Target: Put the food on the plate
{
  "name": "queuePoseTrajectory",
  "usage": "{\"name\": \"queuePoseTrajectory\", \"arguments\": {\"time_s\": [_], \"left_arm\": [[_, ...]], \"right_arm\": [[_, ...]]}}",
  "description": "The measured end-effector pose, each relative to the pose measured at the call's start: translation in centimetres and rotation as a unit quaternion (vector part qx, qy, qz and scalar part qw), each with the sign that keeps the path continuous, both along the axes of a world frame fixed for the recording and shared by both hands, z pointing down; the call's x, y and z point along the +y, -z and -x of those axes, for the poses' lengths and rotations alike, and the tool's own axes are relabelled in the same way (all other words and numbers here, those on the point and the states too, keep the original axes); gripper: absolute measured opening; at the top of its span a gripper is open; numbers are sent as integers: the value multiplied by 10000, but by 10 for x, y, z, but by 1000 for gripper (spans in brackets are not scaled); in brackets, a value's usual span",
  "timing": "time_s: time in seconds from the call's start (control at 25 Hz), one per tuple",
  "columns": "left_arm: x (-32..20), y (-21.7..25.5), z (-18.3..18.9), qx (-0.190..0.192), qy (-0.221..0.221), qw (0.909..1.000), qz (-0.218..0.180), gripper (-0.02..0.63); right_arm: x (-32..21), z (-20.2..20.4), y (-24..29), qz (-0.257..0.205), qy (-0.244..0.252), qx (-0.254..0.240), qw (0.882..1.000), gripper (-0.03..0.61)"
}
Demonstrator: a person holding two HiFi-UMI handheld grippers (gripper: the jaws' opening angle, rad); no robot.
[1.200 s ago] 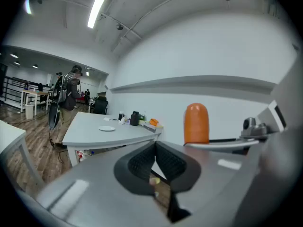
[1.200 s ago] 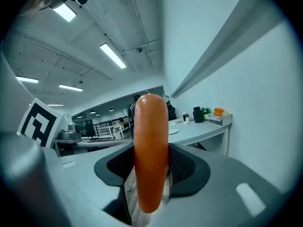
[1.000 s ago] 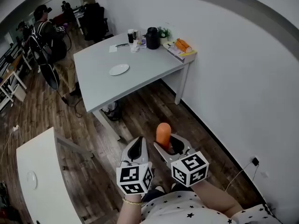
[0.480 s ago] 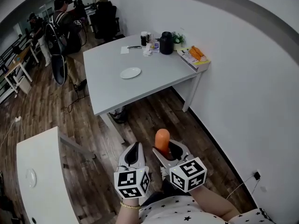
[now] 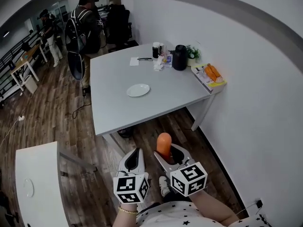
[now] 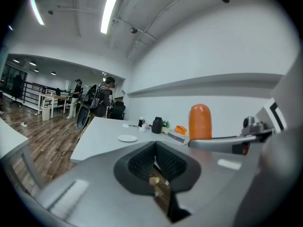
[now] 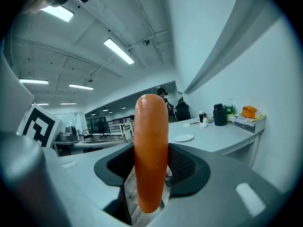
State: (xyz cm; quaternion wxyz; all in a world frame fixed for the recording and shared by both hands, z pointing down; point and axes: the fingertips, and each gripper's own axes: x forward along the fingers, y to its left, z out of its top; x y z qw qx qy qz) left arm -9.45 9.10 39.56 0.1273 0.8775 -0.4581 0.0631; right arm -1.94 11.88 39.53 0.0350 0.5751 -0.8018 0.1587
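The right gripper (image 5: 165, 151) and the left gripper (image 5: 135, 159) are held low and close to the body, side by side over the wooden floor (image 5: 99, 169), jaws pointing ahead toward the grey table (image 5: 118, 112). The right gripper pinches an orange sausage (image 5: 164, 144) upright between its pads, upper end clear above the jaws. The left gripper's jaws are pressed together, nothing between them. The white plate (image 5: 138, 90) lies on the table, well apart from the sausage. Each marker cube (image 5: 189, 178) bears black-and-white squares. Print on the tabletop items (image 5: 163, 59) is too small to read.

Grey table (image 5: 165, 96) on wood-plank floor (image 5: 42, 112) beside white wall (image 5: 255, 79)
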Motion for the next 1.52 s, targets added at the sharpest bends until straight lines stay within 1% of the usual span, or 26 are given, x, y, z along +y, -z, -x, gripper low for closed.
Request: {"name": "queuePoseTrajectory", "arguments": {"time_s": [0.2, 0.4, 0.68, 0.88, 1.08, 1.32, 1.52], "left_arm": [[-63, 7, -27, 25, 182, 9998, -84, 8], [-119, 1, -48, 93, 362, 9993, -52, 7], [-167, -4, -63, 145, 572, 9983, -38, 7], [-187, -11, -62, 101, 749, 9971, 40, 6], [-223, -20, -55, 64, 972, 9952, 78, 7], [-286, -36, -53, 49, 1009, 9949, 54, 6], [-341, -53, -47, -6, 1136, 9933, 203, 6]], "right_arm": [[-62, -31, 2, 0, 116, 34, 9999, 215], [-117, -54, -4, 22, 319, 124, 9994, 215], [-170, -68, -10, 52, 549, 162, 9983, 215], [-196, -73, -17, 172, 660, 127, 9976, 215], [-230, -80, -31, 297, 803, 237, 9960, 215], [-297, -90, -46, 398, 908, 389, 9943, 215], [-360, -89, -60, 576, 1203, 668, 9888, 215]]}}
